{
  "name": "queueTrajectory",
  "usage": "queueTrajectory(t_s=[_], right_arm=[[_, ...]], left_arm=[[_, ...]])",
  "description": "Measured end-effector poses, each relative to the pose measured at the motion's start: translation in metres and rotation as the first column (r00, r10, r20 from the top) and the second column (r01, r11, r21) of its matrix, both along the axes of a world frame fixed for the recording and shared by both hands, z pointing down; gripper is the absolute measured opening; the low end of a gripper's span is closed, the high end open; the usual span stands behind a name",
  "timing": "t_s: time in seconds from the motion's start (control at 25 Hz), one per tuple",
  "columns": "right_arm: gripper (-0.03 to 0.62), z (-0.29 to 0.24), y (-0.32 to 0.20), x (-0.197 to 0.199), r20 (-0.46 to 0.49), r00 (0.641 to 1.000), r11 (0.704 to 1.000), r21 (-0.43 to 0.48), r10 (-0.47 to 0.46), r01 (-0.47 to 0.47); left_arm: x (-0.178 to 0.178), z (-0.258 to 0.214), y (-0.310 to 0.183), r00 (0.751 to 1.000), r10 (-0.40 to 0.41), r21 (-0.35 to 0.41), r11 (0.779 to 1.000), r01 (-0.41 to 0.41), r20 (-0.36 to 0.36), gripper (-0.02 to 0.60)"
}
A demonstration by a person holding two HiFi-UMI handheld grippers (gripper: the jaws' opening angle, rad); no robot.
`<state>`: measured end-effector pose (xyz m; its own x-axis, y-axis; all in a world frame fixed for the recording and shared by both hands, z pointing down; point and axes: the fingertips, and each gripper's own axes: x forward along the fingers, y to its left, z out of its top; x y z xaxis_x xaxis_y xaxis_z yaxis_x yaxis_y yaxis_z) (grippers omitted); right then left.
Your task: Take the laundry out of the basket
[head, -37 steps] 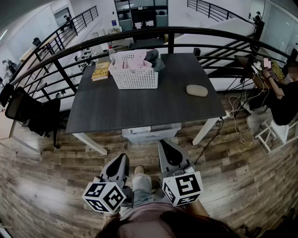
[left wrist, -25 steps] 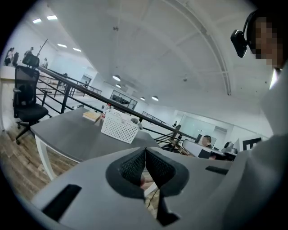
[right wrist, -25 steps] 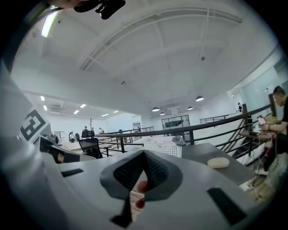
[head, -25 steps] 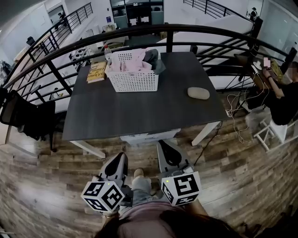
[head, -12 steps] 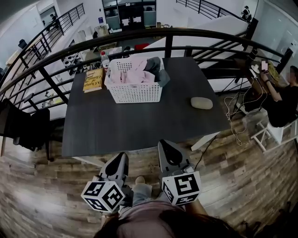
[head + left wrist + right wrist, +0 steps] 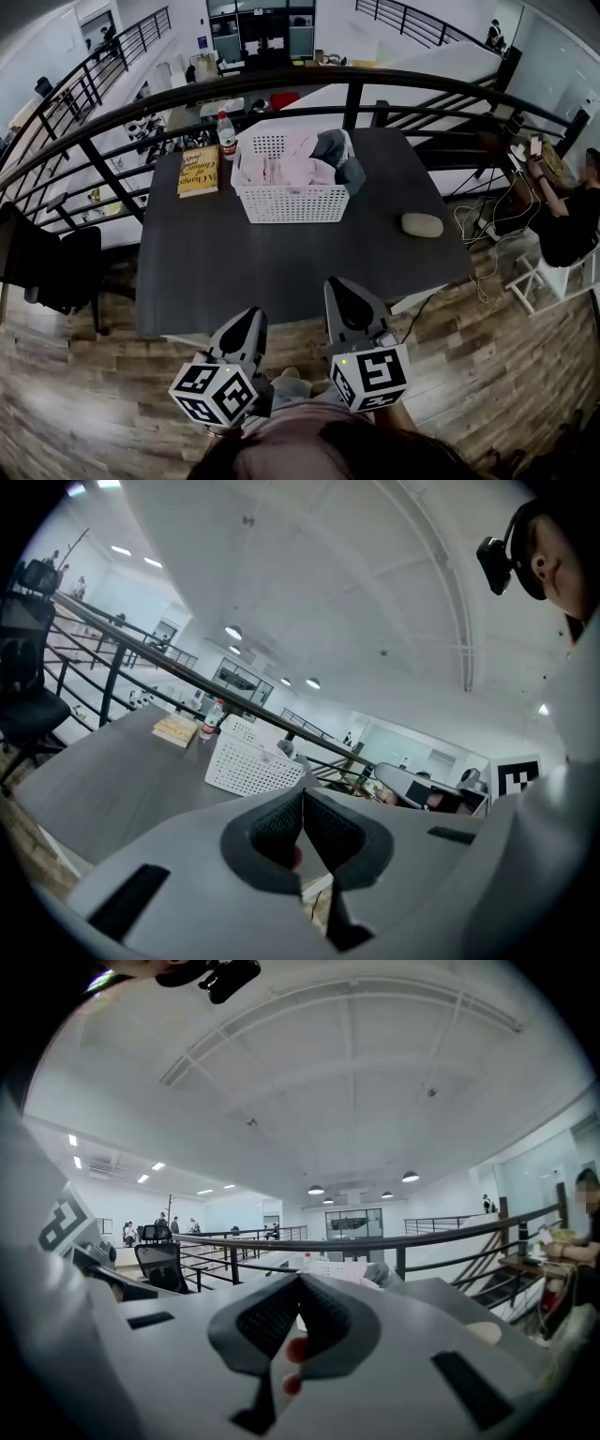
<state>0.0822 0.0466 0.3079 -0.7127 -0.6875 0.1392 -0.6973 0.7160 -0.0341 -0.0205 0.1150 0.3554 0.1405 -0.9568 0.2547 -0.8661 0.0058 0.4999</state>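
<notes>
A white perforated laundry basket (image 6: 295, 202) stands at the far middle of a dark table (image 6: 234, 272). It is heaped with pink laundry (image 6: 286, 169), and a grey garment (image 6: 339, 150) hangs over its right end. My left gripper (image 6: 255, 314) and right gripper (image 6: 335, 284) are held side by side at the table's near edge, well short of the basket, both shut with nothing in them. In the left gripper view the basket (image 6: 251, 766) shows beyond the closed left gripper (image 6: 303, 794). The right gripper (image 6: 298, 1283) points level across the table, and its jaws hide most of the basket.
A yellow book (image 6: 199, 170) and a plastic bottle (image 6: 225, 131) lie left of the basket; a beige oval object (image 6: 422, 224) sits to the right. A black railing (image 6: 356, 80) curves behind the table. An office chair (image 6: 47, 272) stands left, a seated person (image 6: 572, 220) right.
The person has walked up to the table: table and basket have drawn nearer and shifted right in the head view. Both grippers stay shut, now reaching the table's near edge.
</notes>
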Motion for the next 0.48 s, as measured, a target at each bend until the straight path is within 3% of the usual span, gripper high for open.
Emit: queueTrajectory(t_s=[0.48], right_arm=[[0.015,0.008,-0.021,-0.022,-0.033,0.997,0.998,-0.005,0.063,-0.063]], left_arm=[[-0.035,0.013,-0.02,0.999,0.033,-0.011,0.999,-0.034,-0.04,-0.003]])
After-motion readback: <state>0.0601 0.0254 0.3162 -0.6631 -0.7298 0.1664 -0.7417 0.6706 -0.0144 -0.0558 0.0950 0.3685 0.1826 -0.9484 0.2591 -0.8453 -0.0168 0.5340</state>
